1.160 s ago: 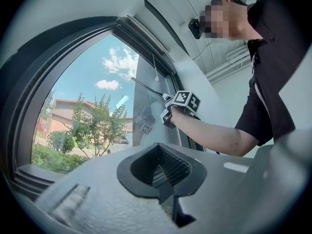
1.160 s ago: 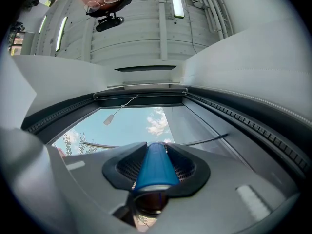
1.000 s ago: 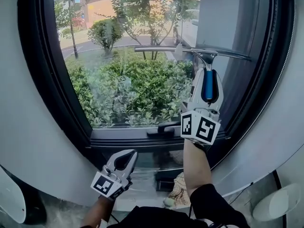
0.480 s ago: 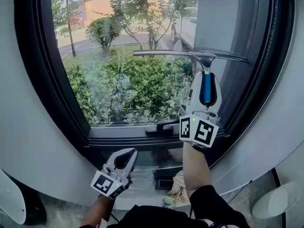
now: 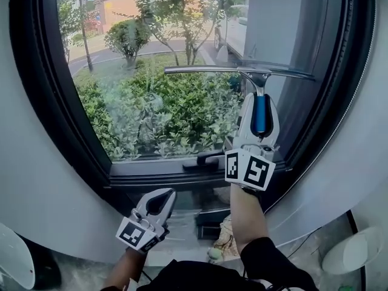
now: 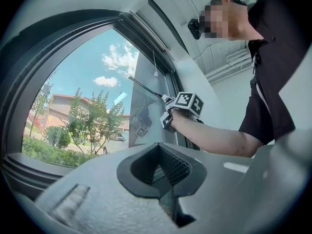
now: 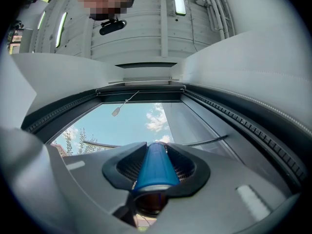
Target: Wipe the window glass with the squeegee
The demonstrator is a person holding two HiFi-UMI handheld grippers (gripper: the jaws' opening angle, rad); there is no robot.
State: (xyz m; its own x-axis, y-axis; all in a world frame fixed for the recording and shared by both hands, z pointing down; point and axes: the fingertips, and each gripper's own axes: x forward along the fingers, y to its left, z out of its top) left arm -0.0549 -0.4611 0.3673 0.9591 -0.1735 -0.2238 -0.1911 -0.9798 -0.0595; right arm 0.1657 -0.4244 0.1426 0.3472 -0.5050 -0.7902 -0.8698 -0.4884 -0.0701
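Note:
A squeegee with a blue handle [image 5: 261, 114] and a long metal blade [image 5: 236, 71] lies flat against the window glass [image 5: 163, 83], blade level across the pane's right half. My right gripper [image 5: 259, 121] is shut on the blue handle [image 7: 155, 165], held upright below the blade. The blade [image 7: 204, 141] shows as a thin line across the glass in the right gripper view. My left gripper [image 5: 159, 202] hangs low below the sill, jaws closed with nothing between them. In the left gripper view the right gripper [image 6: 183, 107] and the squeegee blade [image 6: 144, 88] appear against the pane.
A dark window frame [image 5: 54, 120] rings the glass, with a black handle [image 5: 203, 160] on the lower rail. Grey wall [image 5: 36, 187] flanks both sides. A cloth-like bundle [image 5: 225, 238] lies on the floor below the sill. A pull cord [image 7: 125, 103] hangs from the top frame.
The squeegee blade and my right gripper have slid slightly down and left on the glass. The left gripper has stayed in place.

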